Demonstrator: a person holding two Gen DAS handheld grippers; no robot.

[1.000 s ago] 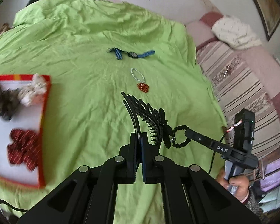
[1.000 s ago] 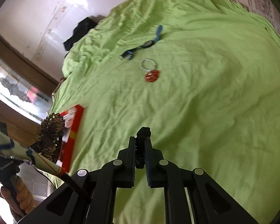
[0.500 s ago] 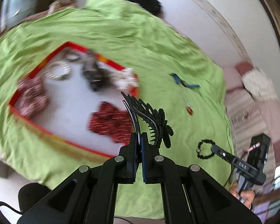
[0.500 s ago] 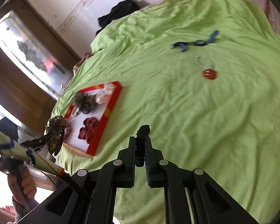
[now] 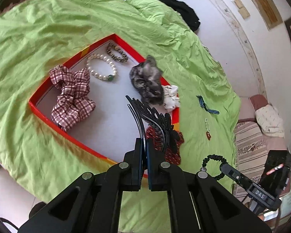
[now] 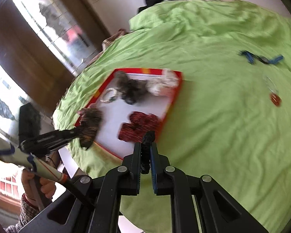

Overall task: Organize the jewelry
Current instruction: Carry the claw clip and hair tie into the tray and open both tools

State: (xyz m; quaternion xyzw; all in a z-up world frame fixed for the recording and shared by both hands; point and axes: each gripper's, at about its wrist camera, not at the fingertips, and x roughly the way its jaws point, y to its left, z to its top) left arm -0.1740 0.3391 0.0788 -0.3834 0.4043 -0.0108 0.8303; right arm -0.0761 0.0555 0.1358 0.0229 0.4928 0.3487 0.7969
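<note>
My left gripper [image 5: 145, 145] is shut on a black hair clip [image 5: 155, 120] and holds it above the near right part of the red-rimmed box [image 5: 54, 114]. My right gripper [image 6: 145, 149] is shut on a black beaded bracelet [image 6: 148, 137], near the box's [image 6: 170, 104] near corner; the bracelet also shows in the left wrist view [image 5: 213, 159]. In the box lie a plaid scrunchie [image 5: 71, 97], a pearl bracelet [image 5: 100, 68], a brown bracelet [image 5: 116, 53], a grey scrunchie [image 5: 148, 81], a white scrunchie [image 5: 170, 97] and a red scrunchie [image 6: 139, 124].
On the green bedspread [image 5: 48, 25] right of the box lie a blue strap watch [image 5: 206, 105] and a red-pendant keyring [image 5: 207, 130]. Black clothing [image 5: 176, 5] lies at the bed's far edge. Striped pillows [image 5: 248, 136] are at the right; a window [image 6: 54, 25] is at the left.
Both grippers have swung left toward the box with their items still held. The box now sits under the left gripper and close in front of the right one.
</note>
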